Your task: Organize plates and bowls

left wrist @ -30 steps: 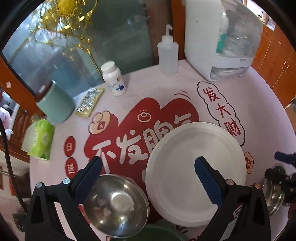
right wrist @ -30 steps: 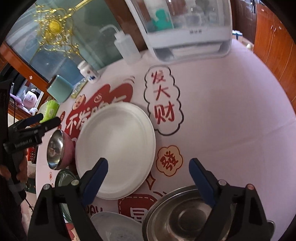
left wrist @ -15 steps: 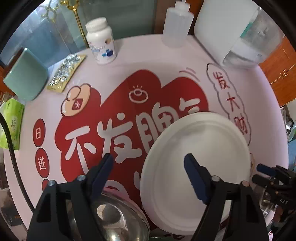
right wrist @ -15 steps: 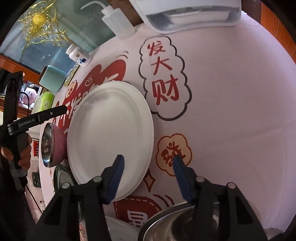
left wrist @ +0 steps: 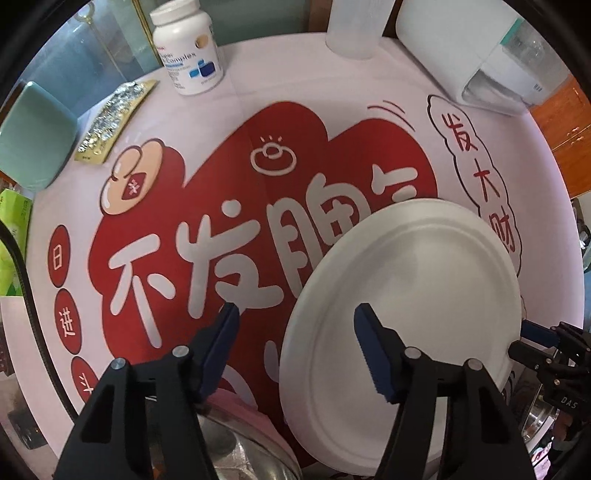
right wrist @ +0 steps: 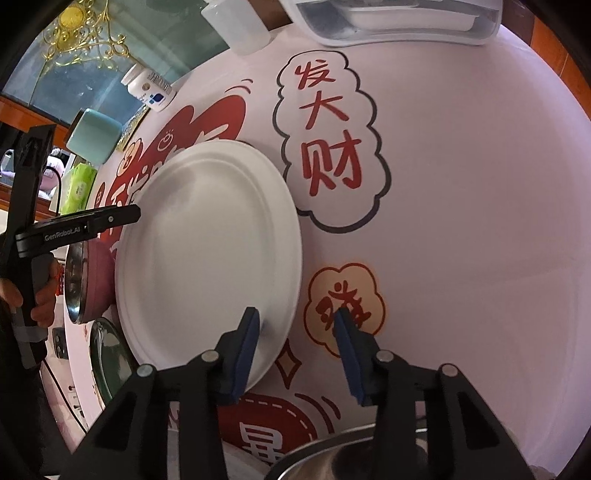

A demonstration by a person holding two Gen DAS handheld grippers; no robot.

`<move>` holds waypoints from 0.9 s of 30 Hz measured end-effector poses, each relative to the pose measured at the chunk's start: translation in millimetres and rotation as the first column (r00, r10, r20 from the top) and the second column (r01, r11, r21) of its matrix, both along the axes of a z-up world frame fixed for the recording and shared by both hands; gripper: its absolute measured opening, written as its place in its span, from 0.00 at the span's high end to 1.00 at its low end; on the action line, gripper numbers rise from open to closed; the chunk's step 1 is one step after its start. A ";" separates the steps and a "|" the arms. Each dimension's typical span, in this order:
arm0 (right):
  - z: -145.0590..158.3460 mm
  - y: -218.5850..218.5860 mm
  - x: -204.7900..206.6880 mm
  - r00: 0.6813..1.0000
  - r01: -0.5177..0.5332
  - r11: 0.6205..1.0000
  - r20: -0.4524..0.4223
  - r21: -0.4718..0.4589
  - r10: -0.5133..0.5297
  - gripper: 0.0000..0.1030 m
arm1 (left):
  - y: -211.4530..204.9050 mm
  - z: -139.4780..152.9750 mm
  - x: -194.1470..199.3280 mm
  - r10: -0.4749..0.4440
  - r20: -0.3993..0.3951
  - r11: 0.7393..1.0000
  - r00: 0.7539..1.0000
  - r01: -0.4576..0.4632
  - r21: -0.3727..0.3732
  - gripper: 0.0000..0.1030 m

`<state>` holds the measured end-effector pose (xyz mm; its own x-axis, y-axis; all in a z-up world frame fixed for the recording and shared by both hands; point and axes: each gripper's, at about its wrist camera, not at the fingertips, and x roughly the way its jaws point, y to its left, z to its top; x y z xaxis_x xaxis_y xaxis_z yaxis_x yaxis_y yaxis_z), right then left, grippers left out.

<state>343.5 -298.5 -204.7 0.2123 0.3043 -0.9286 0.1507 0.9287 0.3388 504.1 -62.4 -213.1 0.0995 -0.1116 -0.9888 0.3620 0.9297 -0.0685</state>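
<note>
A large white plate (left wrist: 406, 288) lies flat on the round table; it also shows in the right wrist view (right wrist: 210, 251). My left gripper (left wrist: 297, 314) is open, straddling the plate's left rim, with a pink-sided steel bowl (left wrist: 243, 443) just beneath it. My right gripper (right wrist: 295, 317) is open and straddles the plate's right rim, its left finger over the plate. In the right wrist view the pink steel bowl (right wrist: 88, 284) sits at the plate's left, and the left gripper (right wrist: 77, 229) hovers above it. A larger steel bowl (right wrist: 332, 458) lies under my right gripper.
A dark green dish (right wrist: 107, 354) sits near the table's front left. At the back stand a pill bottle (left wrist: 188, 48), a squeeze bottle (left wrist: 354, 26), a white appliance (left wrist: 480, 48), a teal box (left wrist: 33, 136), a foil blister pack (left wrist: 110, 122) and green tissues (left wrist: 11, 240).
Both grippers have moved forward and lower to the white plate's opposite rims and have narrowed their jaws. The plate and bowls have not moved.
</note>
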 end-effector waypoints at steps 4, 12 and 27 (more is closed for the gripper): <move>-2.3 3.0 1.6 1.000 -0.015 1.000 -0.001 0.019 0.015 0.68 | -4.5 -8.5 1.4 -0.006 -0.006 1.000 1.000 0.006 0.018 0.43; -5.2 4.3 2.7 1.000 -0.029 0.998 0.002 0.062 0.029 0.79 | -24.6 -26.4 8.1 -0.011 -0.020 1.000 1.000 0.011 0.010 0.54; -3.3 5.2 1.9 1.000 -0.008 0.998 0.016 0.065 0.007 0.80 | -25.6 -25.2 5.6 0.005 -0.019 1.000 1.000 -0.006 -0.019 0.70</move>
<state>345.5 -293.2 -208.0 0.2242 0.3659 -0.9033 0.1380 0.9056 0.4011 509.8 -87.9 -238.3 0.0812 -0.1301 -0.9882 0.3552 0.9301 -0.0932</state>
